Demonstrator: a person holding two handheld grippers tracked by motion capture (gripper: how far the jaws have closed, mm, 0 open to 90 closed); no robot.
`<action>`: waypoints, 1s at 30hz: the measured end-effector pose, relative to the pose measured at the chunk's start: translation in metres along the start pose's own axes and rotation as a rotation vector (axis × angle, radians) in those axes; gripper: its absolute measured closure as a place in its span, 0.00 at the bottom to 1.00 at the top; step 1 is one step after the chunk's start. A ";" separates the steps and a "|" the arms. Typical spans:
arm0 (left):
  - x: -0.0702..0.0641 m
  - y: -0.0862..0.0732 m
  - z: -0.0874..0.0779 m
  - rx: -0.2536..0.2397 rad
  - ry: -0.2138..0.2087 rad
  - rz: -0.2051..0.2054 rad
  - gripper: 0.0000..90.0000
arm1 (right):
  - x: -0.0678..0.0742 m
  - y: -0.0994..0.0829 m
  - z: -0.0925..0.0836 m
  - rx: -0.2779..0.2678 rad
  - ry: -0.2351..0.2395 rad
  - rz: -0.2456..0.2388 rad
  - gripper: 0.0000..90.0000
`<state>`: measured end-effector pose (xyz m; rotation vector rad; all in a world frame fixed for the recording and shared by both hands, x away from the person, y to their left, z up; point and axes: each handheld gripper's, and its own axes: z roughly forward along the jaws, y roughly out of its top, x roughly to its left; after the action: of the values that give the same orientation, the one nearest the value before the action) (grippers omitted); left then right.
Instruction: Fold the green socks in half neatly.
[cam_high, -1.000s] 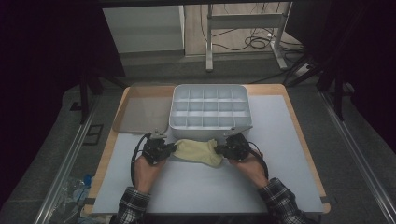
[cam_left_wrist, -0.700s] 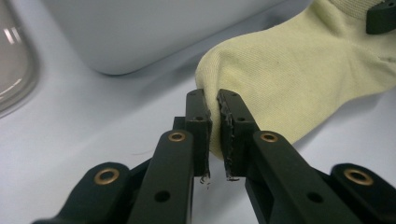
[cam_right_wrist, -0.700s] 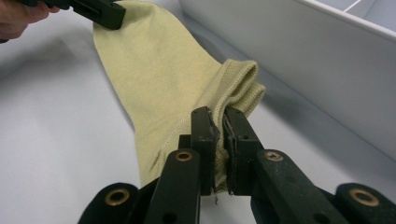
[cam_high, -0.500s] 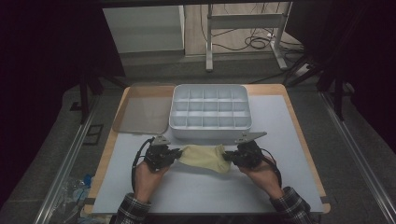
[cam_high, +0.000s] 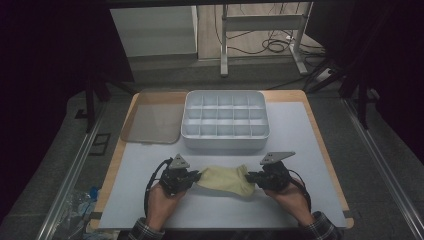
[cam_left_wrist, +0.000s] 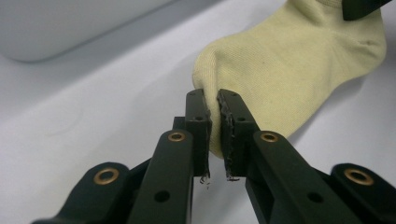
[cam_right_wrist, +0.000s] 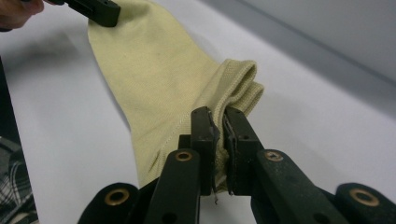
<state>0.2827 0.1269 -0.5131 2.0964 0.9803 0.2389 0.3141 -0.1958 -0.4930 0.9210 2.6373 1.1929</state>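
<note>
A: Containers? One white divided bin (cam_high: 226, 121), far centre of table (cam_high: 310, 150); fifteen compartments counted, three rows of five, contents not visible. One translucent lid (cam_high: 151, 121) flat at its left.

B: Soft goods? One pale yellow sock (cam_high: 225, 180), near centre, stretched between grippers. Left gripper (cam_high: 195, 176) pinching toe end; right gripper (cam_high: 251, 177) pinching cuff. No legible writing.

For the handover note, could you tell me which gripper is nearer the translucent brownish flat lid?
Left. The left gripper sits just below the lid; the right gripper is farther off, across the pale yellow sock.
</note>
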 end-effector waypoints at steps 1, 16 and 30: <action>-0.002 -0.003 0.002 0.007 0.005 0.006 0.92 | 0.000 -0.005 0.003 0.011 0.005 0.006 0.93; -0.005 -0.012 0.015 0.030 0.025 0.004 0.91 | -0.002 -0.022 0.009 0.030 -0.002 0.013 0.80; -0.005 -0.012 0.016 0.036 0.025 -0.014 0.92 | 0.006 0.005 0.019 -0.006 -0.009 -0.075 0.97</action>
<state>0.2801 0.1185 -0.5318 2.1231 1.0205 0.2422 0.3180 -0.1777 -0.5015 0.8164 2.6351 1.1760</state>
